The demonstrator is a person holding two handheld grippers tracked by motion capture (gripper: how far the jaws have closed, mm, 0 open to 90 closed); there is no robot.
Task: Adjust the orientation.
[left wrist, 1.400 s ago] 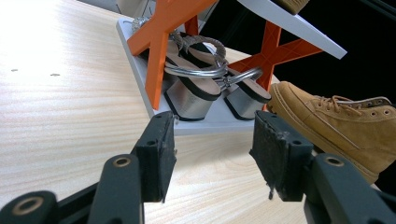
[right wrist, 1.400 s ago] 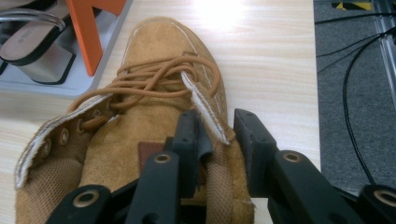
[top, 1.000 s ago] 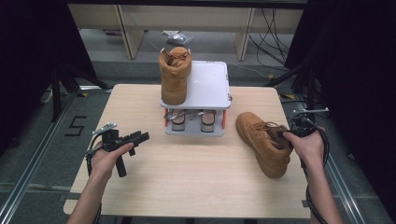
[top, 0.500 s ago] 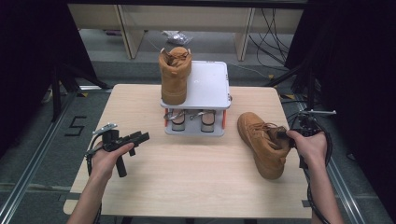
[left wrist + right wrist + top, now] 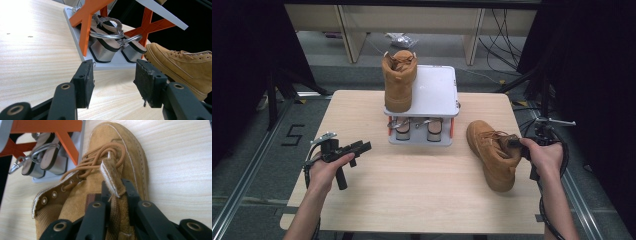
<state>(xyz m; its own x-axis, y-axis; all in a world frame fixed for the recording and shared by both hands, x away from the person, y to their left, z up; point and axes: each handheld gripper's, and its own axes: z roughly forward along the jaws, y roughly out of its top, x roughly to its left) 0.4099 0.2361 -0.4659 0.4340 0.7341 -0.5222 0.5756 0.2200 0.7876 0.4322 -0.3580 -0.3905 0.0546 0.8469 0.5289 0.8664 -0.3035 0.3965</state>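
A tan suede lace-up boot (image 5: 492, 152) lies on the wooden table at the right, toe pointing to the near edge. My right gripper (image 5: 514, 143) reaches into its collar. In the right gripper view, the right gripper (image 5: 117, 187) has just been closing and its pads pinch the boot's tongue (image 5: 111, 177) above the laces of the boot (image 5: 125, 152). The matching boot (image 5: 399, 80) stands upright on the left of the white rack top (image 5: 437, 90). My left gripper (image 5: 362, 146) is held over the table's left side. Its jaws are open and hold nothing (image 5: 113, 80), pointing toward the rack.
The rack has orange X-shaped legs (image 5: 86, 27), and a pair of silver block-heel sandals (image 5: 417, 129) sits on its lower shelf. The sandals (image 5: 107, 42) and the table boot (image 5: 185, 62) lie ahead of the left gripper. Bare wooden tabletop (image 5: 422, 190) stretches between my hands.
The right hand and the boot have shifted very slightly to the right. The left hand and its gripper have kept still.
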